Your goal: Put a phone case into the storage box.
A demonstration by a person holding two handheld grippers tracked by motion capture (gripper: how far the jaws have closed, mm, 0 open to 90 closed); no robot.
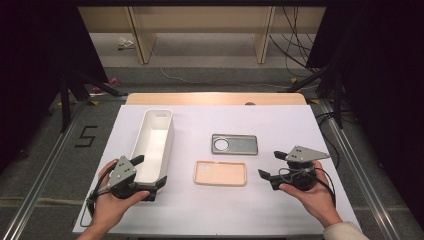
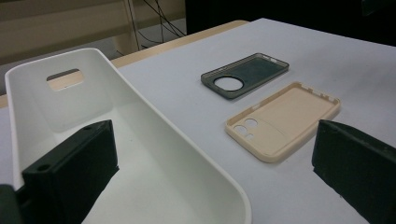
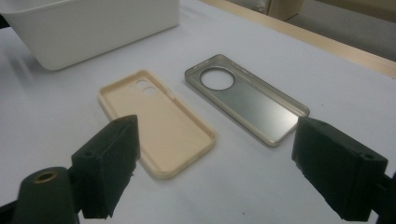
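Note:
Two phone cases lie open side up on the white table. The beige case (image 1: 220, 173) (image 2: 283, 120) (image 3: 157, 121) is nearer me, and the grey translucent case (image 1: 234, 144) (image 2: 244, 74) (image 3: 245, 98) with a round camera hole lies just beyond it. A long white bin (image 1: 153, 145) (image 2: 130, 140) (image 3: 88, 28) stands empty at the left. My left gripper (image 1: 148, 172) (image 2: 215, 172) is open beside the bin's near end, one jaw over the bin. To the right of the cases my right gripper (image 1: 271, 164) (image 3: 215, 172) is open, pointing at them, nothing between its jaws.
The white table (image 1: 280, 120) has a wooden strip (image 1: 215, 98) along its far edge. Beyond it are grey floor, cables (image 1: 295, 45) and wooden furniture legs. Dark stands flank both sides of the table.

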